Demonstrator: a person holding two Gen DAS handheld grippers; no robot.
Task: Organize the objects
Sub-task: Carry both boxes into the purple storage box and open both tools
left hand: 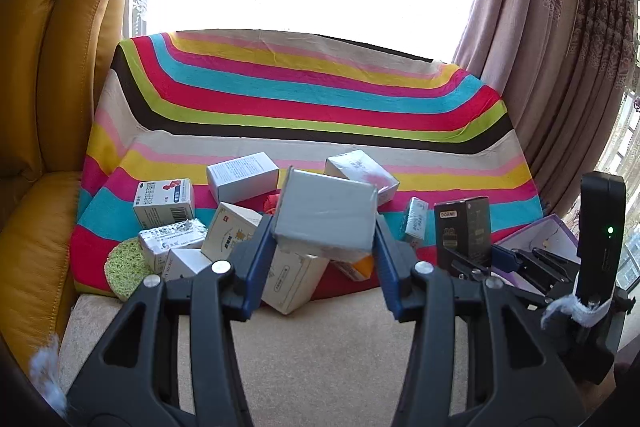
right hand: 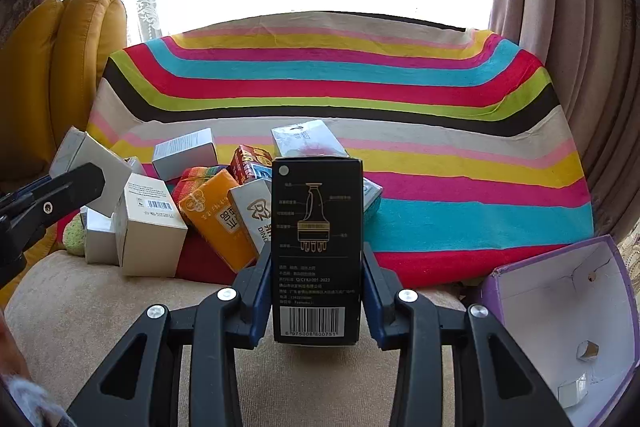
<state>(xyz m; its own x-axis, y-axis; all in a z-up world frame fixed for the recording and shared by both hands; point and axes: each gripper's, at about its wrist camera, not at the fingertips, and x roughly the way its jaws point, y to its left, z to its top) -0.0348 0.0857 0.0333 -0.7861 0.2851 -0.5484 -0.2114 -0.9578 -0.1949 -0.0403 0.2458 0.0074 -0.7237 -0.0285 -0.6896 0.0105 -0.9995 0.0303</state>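
My left gripper (left hand: 323, 227) is shut on a grey box (left hand: 326, 213) and holds it tilted above a heap of small boxes (left hand: 192, 227) on the striped cloth (left hand: 320, 99). My right gripper (right hand: 316, 267) is shut on a tall black box (right hand: 317, 251) with a gold drawing and a barcode, held upright. The black box also shows in the left wrist view (left hand: 462, 231), at the right. An open purple box (right hand: 568, 327) with a white inside lies at the right, beside the right gripper. The left gripper's arm (right hand: 52, 199) shows at the left of the right wrist view, with the grey box (right hand: 92, 167) in it.
The heap holds white boxes (right hand: 148, 227), an orange pack (right hand: 218, 219), a red box (right hand: 252, 157) and a green sponge (left hand: 124, 267). A yellow leather sofa (left hand: 48, 87) stands at the left. Curtains (left hand: 560, 47) hang at the right. A beige cushion (right hand: 120, 307) lies below the grippers.
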